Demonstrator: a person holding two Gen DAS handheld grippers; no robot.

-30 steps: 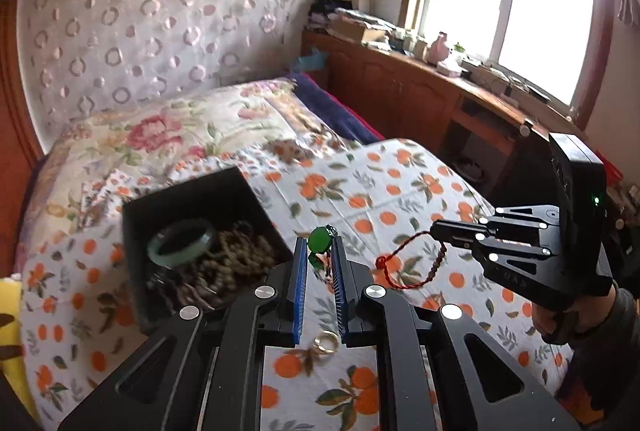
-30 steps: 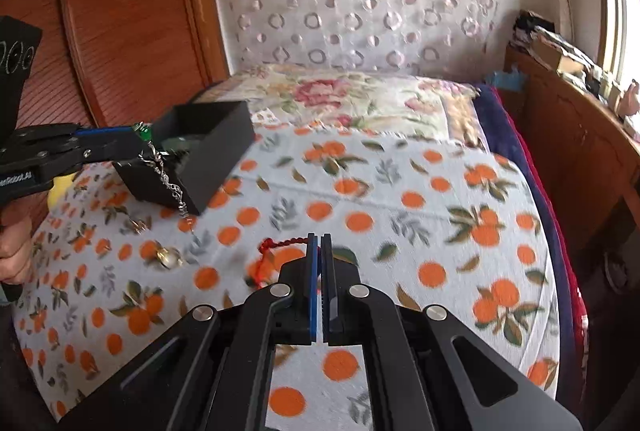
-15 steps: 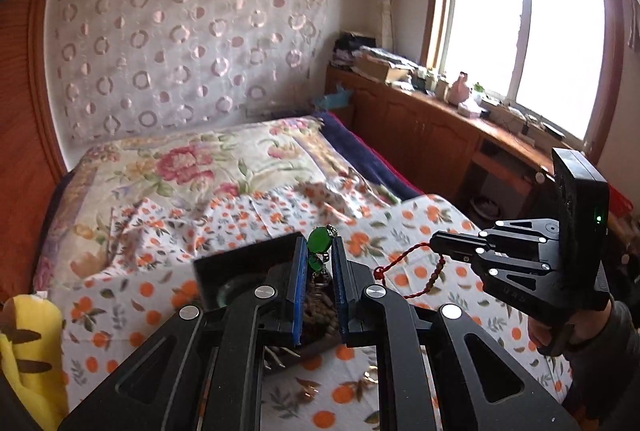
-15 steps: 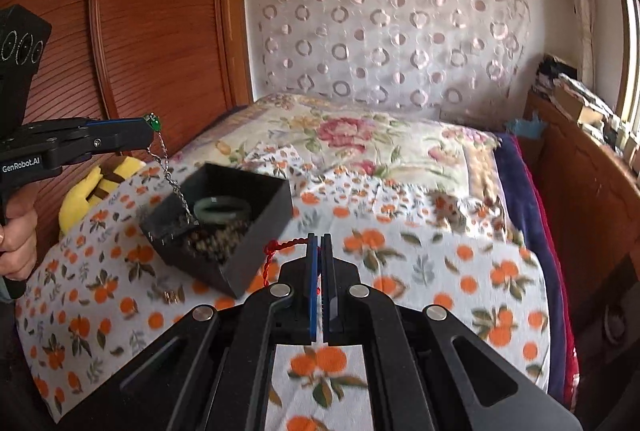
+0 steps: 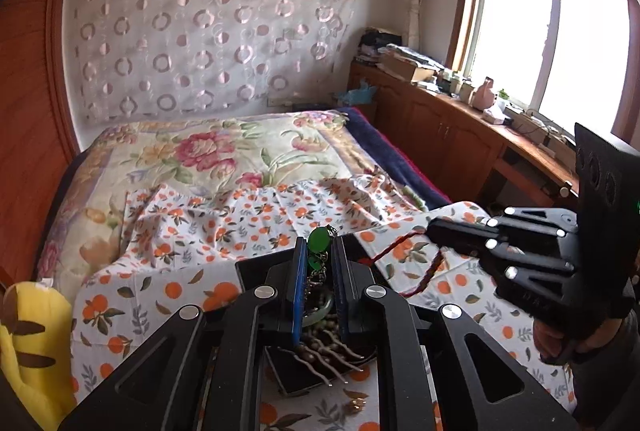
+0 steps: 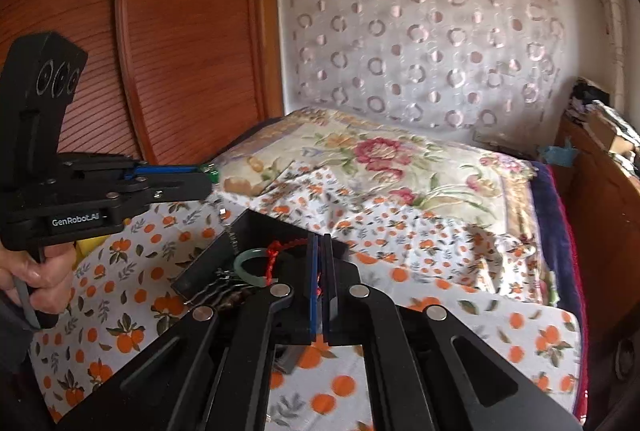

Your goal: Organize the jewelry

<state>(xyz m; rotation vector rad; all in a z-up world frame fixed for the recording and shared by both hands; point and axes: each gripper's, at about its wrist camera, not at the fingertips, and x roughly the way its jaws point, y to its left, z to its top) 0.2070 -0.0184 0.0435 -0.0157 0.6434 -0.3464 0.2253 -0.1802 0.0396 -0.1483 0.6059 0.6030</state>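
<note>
Left wrist view: the left gripper [image 5: 318, 255] is clamped on a green pendant [image 5: 319, 240], its chain dangling over the black box [image 6: 256, 227]; the right gripper [image 6: 321, 255] pinches a red cord [image 6: 274, 257] — both likely await lowering, then release into the box.

We see a green stone pendant on a silver chain [image 5: 319, 241] hanging at lower centre over our open black jewelry box [image 6: 244, 231], which holds a pale green bangle [image 6: 251, 267]; a red braided cord [image 5: 404, 251] drapes right.
</note>
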